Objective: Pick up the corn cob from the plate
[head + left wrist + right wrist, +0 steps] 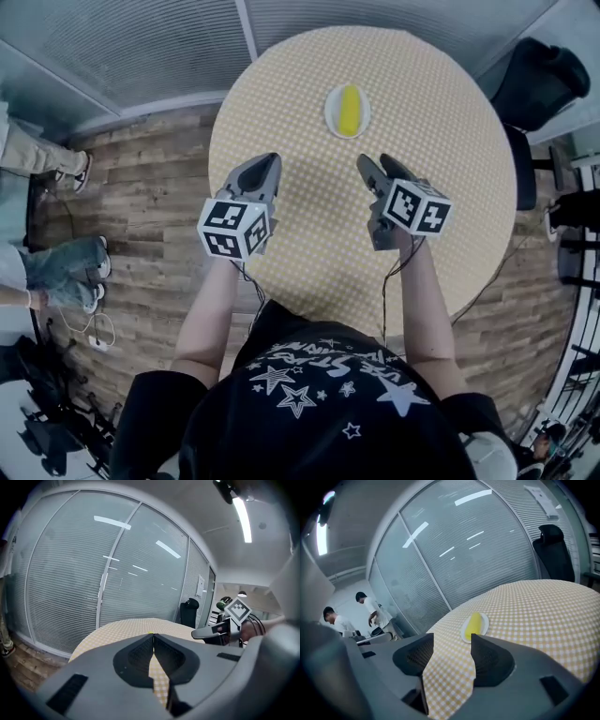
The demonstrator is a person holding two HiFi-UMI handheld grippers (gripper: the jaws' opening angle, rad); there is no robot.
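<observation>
The corn cob [350, 110] is a short, plump, bright yellow piece with rounded ends. It lies lengthwise in a small white plate [331, 117], filling most of it and pointing from the near side to the far side. The plate sits on the far half of a round table [441, 141] covered with a yellow-and-white checked cloth, roughly on the table's centre line.

Both tools are held over the near half of the table, well apart from the plate. The left gripper [270, 161] is to the left, its jaws clenched tip to tip with nothing caught between them; its own view [153, 635] shows the tips meeting and only checked cloth below. The right gripper [373, 161] is to the right and aimed towards the plate, its jaws released and standing apart, empty. In the right gripper view [452, 641] the cob [474, 623] shows beyond the gap, just past the tip of the right-hand jaw, its surface smooth and evenly yellow against the plate's [466, 632] white rim.

A dark office chair [539, 80] stands at the table's far right. A glass wall with blinds [141, 47] runs behind the table. On the left, other people's legs [56, 262] stand on the wooden floor [141, 187].
</observation>
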